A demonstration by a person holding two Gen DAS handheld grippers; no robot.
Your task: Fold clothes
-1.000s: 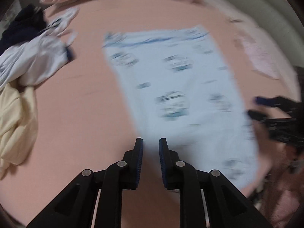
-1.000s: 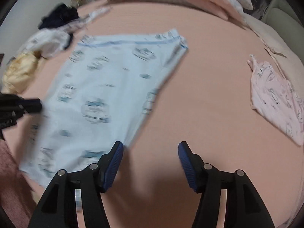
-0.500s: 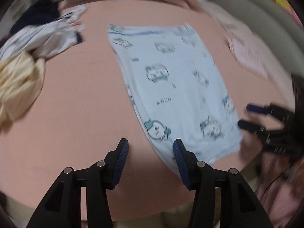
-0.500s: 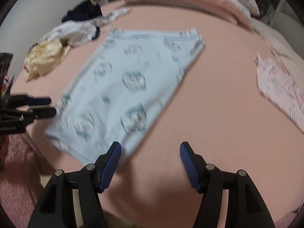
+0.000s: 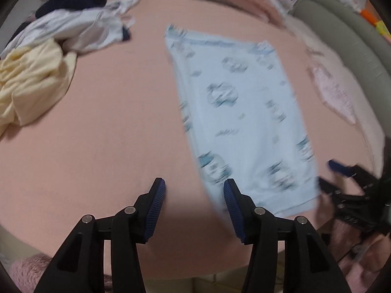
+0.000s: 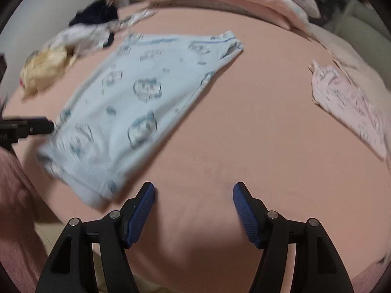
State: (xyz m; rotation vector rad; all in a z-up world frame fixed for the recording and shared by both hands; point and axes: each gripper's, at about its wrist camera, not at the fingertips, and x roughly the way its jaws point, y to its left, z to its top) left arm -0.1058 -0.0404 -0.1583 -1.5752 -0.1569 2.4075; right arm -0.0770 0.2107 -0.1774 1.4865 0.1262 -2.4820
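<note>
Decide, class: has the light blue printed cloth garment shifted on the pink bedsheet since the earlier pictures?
Cannot tell. The light blue printed garment lies flat with its waistband beside the crumpled clothes pile, as before; its changed framing may come from camera motion.

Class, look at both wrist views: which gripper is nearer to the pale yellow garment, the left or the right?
Left. The left gripper sits at the blue printed garment's near corner, on the side facing the pale yellow garment. The right gripper, its jaws opening, is beyond the blue garment's opposite corner.

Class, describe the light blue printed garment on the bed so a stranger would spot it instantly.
Start at the pink bed sheet. Lying flat at its middle is the light blue garment, left of the pink garment. Only it carries dark blue cartoon prints and lies spread out, unlike the crumpled pile.
</note>
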